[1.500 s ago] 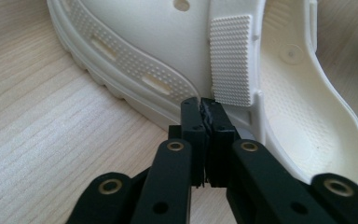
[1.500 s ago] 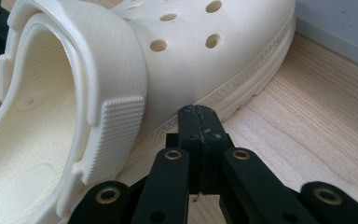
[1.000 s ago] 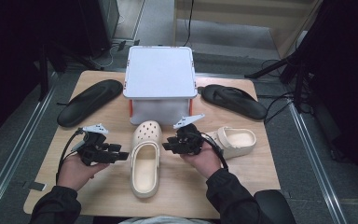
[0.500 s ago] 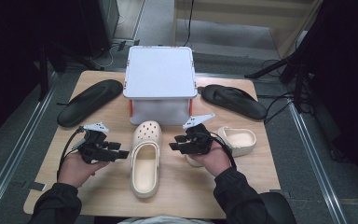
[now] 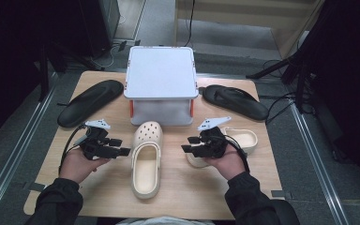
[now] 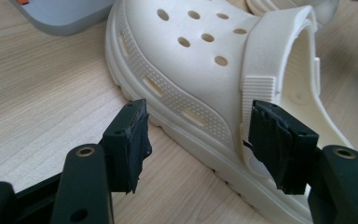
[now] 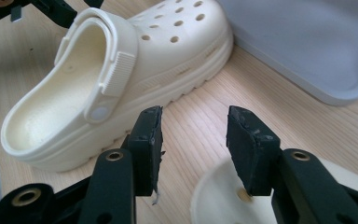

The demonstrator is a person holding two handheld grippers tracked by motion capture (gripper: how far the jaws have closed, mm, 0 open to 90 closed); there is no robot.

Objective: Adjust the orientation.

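Left forearm [image 5: 58, 201]: enters from the bottom edge in a dark sleeve, angled up and slightly inward.
Left hand [image 5: 77, 164]: palm cupped under the tool body, held low.
Left gripper [image 5: 122, 152]: points inward toward the table's middle (grey plate on top, cable looping off the outer side); jaws have just been opening and stand wide, pads pressing on nothing.
Right forearm [image 5: 248, 201]: dark sleeve, rising from the bottom edge and leaning inward.
Right hand [image 5: 225, 161]: wrapped beneath the tool.
Right gripper [image 5: 186, 144]: aimed across at the left one; jaws have just been opening, gap between pads bare.
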